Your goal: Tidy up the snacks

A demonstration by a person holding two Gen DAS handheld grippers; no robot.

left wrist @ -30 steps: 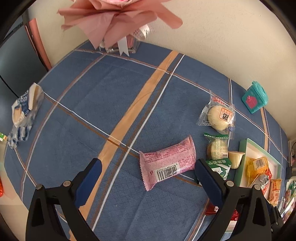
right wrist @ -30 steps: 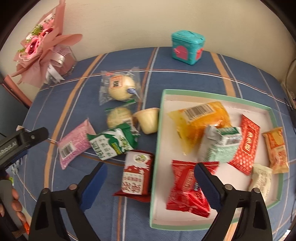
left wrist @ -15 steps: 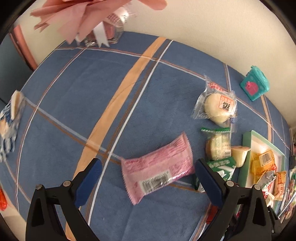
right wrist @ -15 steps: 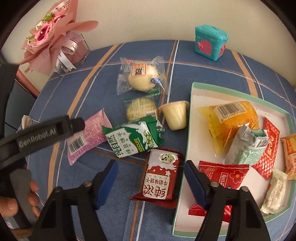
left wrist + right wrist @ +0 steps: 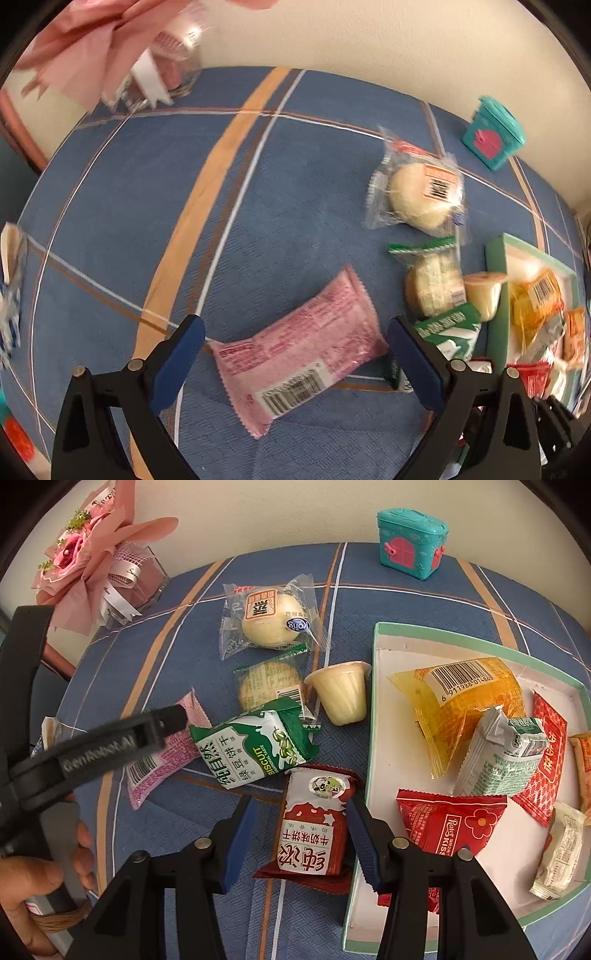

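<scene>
My left gripper (image 5: 293, 341) is open, its jaws on either side of a pink snack packet (image 5: 299, 350) lying on the blue cloth; the packet also shows in the right wrist view (image 5: 162, 757). My right gripper (image 5: 301, 836) is open around a red-and-white biscuit packet (image 5: 314, 827) beside the tray. A green-rimmed white tray (image 5: 384, 642) at the right holds several wrapped snacks. Loose on the cloth lie a green biscuit packet (image 5: 255, 749), a round green-wrapped cookie (image 5: 269, 686), a jelly cup (image 5: 341, 696) and a wrapped bun (image 5: 271, 618).
A pink bouquet in a glass vase (image 5: 92, 565) stands at the back left. A teal toy house box (image 5: 412, 542) stands at the back by the wall. A blue-white packet (image 5: 11, 280) lies at the table's left edge.
My left gripper has moved forward and down so the pink packet now lies between its jaws. My right gripper has moved left over the red-and-white packet and its jaws have narrowed.
</scene>
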